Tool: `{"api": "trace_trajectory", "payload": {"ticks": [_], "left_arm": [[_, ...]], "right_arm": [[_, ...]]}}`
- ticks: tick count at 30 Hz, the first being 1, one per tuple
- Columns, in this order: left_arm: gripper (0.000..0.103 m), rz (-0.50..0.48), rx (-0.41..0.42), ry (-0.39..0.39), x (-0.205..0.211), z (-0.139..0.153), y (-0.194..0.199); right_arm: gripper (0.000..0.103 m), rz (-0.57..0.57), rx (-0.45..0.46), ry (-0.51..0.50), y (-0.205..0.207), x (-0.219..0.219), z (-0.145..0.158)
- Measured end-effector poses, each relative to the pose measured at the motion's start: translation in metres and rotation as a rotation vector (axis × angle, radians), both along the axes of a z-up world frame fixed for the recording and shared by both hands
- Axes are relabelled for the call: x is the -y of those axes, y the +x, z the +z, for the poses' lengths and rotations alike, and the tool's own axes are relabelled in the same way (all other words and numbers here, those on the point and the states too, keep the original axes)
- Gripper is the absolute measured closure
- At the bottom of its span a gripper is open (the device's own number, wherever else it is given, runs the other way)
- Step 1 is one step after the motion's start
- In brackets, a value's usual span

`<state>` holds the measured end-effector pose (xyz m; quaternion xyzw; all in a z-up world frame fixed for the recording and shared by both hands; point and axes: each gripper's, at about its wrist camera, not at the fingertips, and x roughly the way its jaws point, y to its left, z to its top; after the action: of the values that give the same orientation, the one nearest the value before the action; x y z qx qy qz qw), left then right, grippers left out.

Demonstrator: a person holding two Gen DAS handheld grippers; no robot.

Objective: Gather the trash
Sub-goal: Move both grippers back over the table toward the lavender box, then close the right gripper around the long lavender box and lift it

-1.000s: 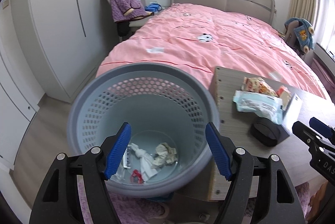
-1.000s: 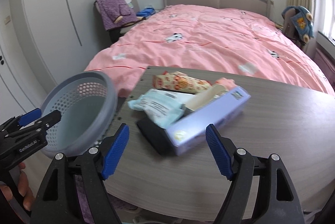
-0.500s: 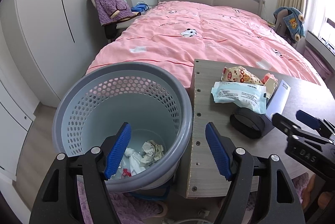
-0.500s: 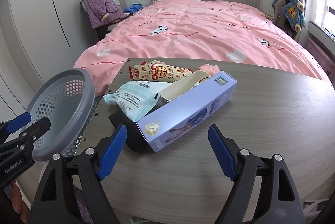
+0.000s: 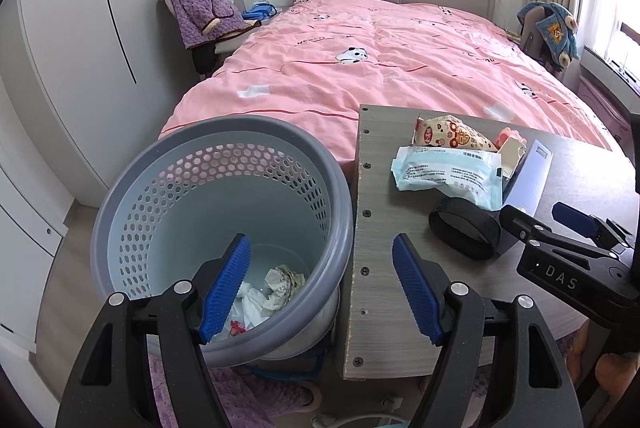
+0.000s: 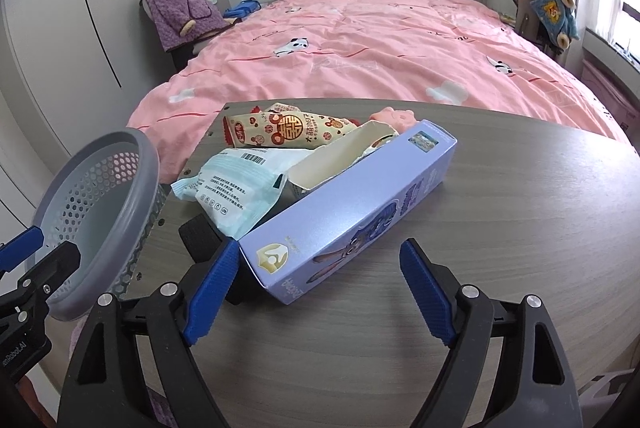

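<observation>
The right claw [image 6: 316, 288] is opened wide, nothing gripped; the long lilac cardboard box [image 6: 352, 212] just ahead could be nudged aside by a claw tip.

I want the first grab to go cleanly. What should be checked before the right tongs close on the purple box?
1. Right tongs wide enough for the purple box: ok, open, nothing held.
2. Box end between the fingers: ok; left pad is near its corner.
3. Box free of clutter: not ok; it rests against the blue packet and a black object.
4. Basket within reach beside the table: ok.
5. Basket has room: ok.
6. Left tongs free: ok.
</observation>
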<state>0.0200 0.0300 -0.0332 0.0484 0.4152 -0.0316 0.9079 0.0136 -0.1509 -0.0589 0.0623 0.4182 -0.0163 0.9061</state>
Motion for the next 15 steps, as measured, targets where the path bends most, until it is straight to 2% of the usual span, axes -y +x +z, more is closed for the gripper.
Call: {"api": "trace_trajectory", "payload": {"ticks": [15], "left_arm": [[0.033,-0.031,-0.002,-0.006,0.018,0.001,0.001]], "right_arm": [[0.023,-0.133,-0.003,-0.021,-0.028,0.061,0.001]]}}
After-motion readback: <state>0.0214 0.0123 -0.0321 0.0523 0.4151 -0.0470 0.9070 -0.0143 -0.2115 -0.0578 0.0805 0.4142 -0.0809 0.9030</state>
